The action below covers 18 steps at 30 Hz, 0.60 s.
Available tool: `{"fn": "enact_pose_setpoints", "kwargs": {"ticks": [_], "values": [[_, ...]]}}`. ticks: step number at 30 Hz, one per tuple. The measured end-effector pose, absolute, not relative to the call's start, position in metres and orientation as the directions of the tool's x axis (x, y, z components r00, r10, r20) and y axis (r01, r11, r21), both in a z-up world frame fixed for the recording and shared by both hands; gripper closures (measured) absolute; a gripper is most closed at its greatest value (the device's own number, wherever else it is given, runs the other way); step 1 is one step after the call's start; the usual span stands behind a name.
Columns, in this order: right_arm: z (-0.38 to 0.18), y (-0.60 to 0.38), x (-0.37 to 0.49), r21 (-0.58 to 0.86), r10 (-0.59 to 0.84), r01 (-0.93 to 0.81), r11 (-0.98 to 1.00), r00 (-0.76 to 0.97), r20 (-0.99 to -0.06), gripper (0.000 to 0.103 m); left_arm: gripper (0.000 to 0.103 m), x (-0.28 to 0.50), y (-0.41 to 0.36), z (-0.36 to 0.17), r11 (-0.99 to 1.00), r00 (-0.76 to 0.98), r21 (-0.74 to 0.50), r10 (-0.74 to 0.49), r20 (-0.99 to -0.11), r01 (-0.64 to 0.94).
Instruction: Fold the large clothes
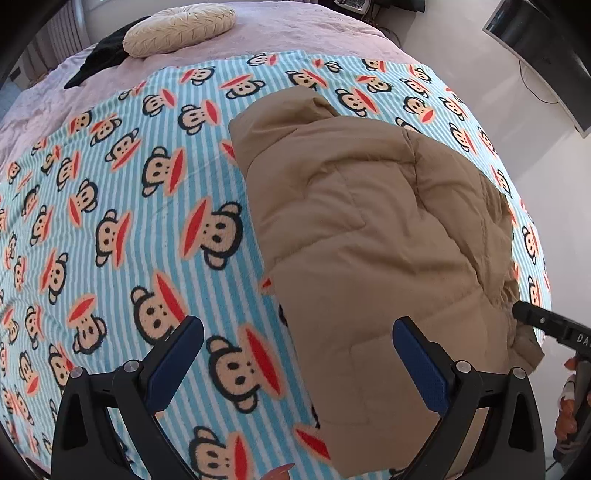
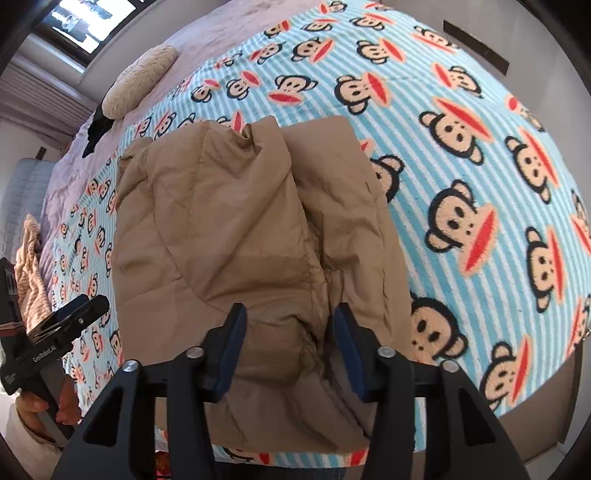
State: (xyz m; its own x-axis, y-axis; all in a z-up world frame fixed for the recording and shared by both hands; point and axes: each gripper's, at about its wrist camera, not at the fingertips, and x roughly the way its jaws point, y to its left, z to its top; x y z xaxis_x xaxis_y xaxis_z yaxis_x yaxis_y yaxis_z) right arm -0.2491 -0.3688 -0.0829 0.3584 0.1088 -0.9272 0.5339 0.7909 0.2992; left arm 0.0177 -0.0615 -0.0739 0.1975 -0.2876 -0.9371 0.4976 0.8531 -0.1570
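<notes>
A tan padded jacket [image 1: 373,236] lies folded lengthwise on a blue-striped monkey-print blanket [image 1: 147,229]. My left gripper [image 1: 295,347] is open and empty, above the blanket and the jacket's near left edge. In the right wrist view the jacket [image 2: 236,229] fills the middle. My right gripper [image 2: 288,336] is open, its jaws apart just above the jacket's near end, with bunched fabric between them. The right gripper's tip also shows in the left wrist view [image 1: 546,325], at the jacket's right edge. The left gripper shows in the right wrist view [image 2: 70,317], left of the jacket.
A cream round cushion [image 1: 181,27] and a black garment [image 1: 99,62] lie on the pink bedspread [image 1: 295,33] at the far end. A striped beige cloth [image 2: 31,269] lies at the bed's left side. A monitor [image 1: 543,48] hangs on the wall to the right.
</notes>
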Motion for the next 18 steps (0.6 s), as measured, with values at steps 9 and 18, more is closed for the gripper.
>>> {"fn": "enact_pose_setpoints", "kwargs": {"ticks": [9, 18], "values": [[-0.075, -0.396, -0.255, 0.293, 0.08, 0.554, 0.779, 0.376, -0.923, 0.017, 0.001, 0.019, -0.056, -0.09, 0.868, 0.132, -0.197, -0.285, -0.949, 0.456], [-0.102, -0.437, -0.236, 0.403, 0.257, 0.487, 0.775, 0.34, -0.905, 0.008, 0.001, 0.03, -0.05, -0.1, 0.9, 0.066, -0.294, -0.331, -0.941, 0.321]]}}
